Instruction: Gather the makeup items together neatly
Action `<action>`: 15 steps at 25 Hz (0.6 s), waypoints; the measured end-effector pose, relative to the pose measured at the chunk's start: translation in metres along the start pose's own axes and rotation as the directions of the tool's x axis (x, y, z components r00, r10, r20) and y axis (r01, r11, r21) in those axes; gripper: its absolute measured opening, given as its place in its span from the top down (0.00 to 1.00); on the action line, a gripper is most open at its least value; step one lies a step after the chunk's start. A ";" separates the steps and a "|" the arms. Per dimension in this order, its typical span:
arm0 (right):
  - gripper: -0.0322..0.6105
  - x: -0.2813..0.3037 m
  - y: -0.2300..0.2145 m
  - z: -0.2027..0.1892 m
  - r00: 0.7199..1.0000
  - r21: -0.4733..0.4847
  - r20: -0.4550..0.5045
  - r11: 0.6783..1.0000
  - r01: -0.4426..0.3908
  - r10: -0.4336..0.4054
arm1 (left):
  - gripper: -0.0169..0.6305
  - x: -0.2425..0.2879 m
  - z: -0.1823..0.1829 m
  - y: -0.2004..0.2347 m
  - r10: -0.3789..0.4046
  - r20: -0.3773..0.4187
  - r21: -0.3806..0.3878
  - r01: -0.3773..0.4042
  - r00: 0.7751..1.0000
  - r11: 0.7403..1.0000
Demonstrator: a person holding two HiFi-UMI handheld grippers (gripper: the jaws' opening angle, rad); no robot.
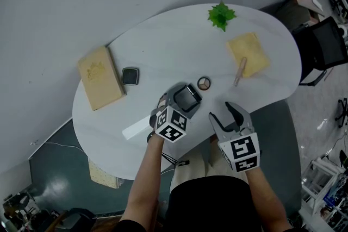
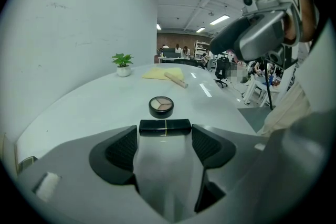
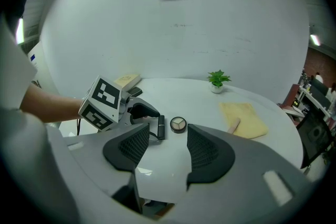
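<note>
Reaches in from 6 o'clock with the left forearm, keeping the left gripper (image 2: 165, 134) low over the white surface (image 1: 163, 46) — jaws pinched on a black lipstick tube (image 2: 165, 126), end to end. Round eyeshadow compact (image 1: 204, 83) just beyond, at 1 o'clock. Holds the right gripper (image 1: 223, 112) at 4 o'clock near the edge — jaws partly spread, empty.

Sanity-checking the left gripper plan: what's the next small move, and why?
Probably set the lipstick tube down and open the left gripper: its jaws clasp the tube end to end, with the round eyeshadow compact lying close in front of it.
</note>
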State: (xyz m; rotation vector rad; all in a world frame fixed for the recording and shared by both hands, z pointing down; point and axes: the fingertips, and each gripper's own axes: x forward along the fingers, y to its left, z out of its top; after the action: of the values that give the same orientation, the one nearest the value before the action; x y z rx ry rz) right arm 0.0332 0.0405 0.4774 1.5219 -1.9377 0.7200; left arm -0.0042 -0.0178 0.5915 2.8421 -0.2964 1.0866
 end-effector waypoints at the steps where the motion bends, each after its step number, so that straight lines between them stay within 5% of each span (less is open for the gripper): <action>1: 0.61 0.000 0.002 0.003 1.000 -0.005 0.003 1.000 -0.006 0.006 | 0.47 -0.003 -0.001 0.001 0.006 0.000 -0.003 -0.006 1.000 1.000; 15: 0.61 0.026 0.061 0.050 0.988 -0.134 0.041 0.981 -0.142 0.149 | 0.47 -0.064 -0.017 0.014 0.101 0.046 -0.103 -0.096 0.994 0.990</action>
State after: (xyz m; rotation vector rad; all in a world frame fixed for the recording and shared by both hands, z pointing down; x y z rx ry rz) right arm -0.0371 0.0002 0.4578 1.3424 -2.1076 0.6073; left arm -0.0646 -0.0199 0.5615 2.7954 -0.4860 0.9866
